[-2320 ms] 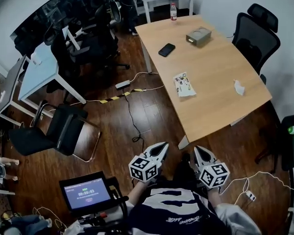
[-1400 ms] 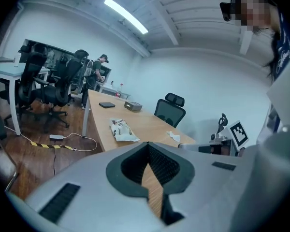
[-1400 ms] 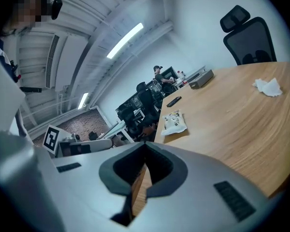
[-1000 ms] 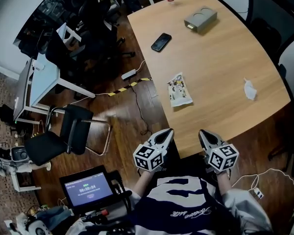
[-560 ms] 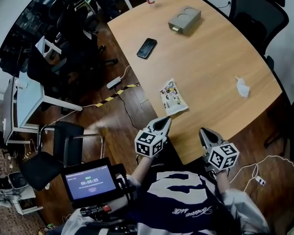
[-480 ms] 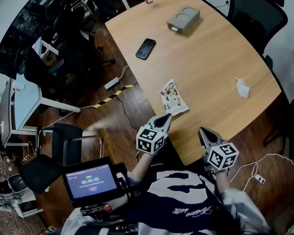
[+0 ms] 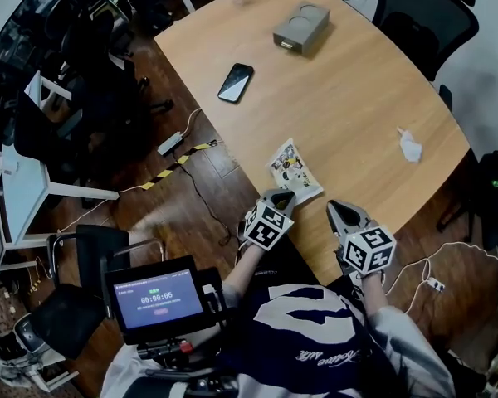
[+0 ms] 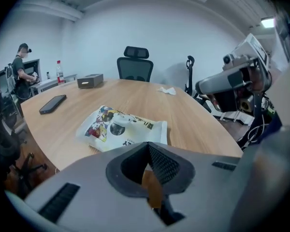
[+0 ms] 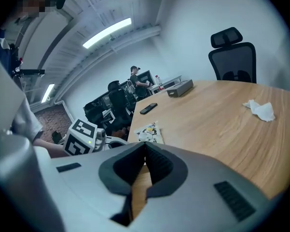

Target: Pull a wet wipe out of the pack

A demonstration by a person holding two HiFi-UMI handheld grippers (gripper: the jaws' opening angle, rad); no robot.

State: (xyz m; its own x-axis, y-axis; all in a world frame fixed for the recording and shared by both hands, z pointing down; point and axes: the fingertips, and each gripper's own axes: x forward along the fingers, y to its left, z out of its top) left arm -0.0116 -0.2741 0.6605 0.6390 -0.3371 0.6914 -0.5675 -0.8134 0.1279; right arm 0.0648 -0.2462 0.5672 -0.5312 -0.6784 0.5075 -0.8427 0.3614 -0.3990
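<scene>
Hovering at near edge of light wooden table point(image 7: 357, 89) w/ both tools. Keeping left gripper point(image 7: 282, 196) w/ jaws pressed together at tips, nothing betw. them, per left gripper view point(image 8: 147, 146). Showing same on right gripper point(image 7: 339, 208): jaws meeting at tips, gripping nothing point(image 9: 146, 146). Lying flat just ahead of left jaw tips, not clamped: white soft plastic wet-wipe pack w/ colourful print and round lid point(image 7: 294, 169) point(image 8: 121, 127); sitting ahead and slightly left of right jaw tips point(image 9: 147, 131), further off than from left ones. Resting well beyond pack, ahead-left of left jaws: black slab phone point(image 7: 235, 82) point(image 8: 52, 104) point(image 9: 148, 108). Sitting further out again, beyond phone: grey rectangular box point(image 7: 301, 28) point(image 8: 90, 80) point(image 9: 180, 88). Lying ahead-right of both jaw pairs, well apart from pack: crumpled white tissue point(image 7: 410, 146) point(image 8: 166, 90) point(image 9: 261, 110). Standing past table's far side, straight ahead of left jaws: black high-back office chair point(image 8: 135, 69). Glowing behind and left of left gripper: small screen w/ timer readout point(image 7: 156, 298).
</scene>
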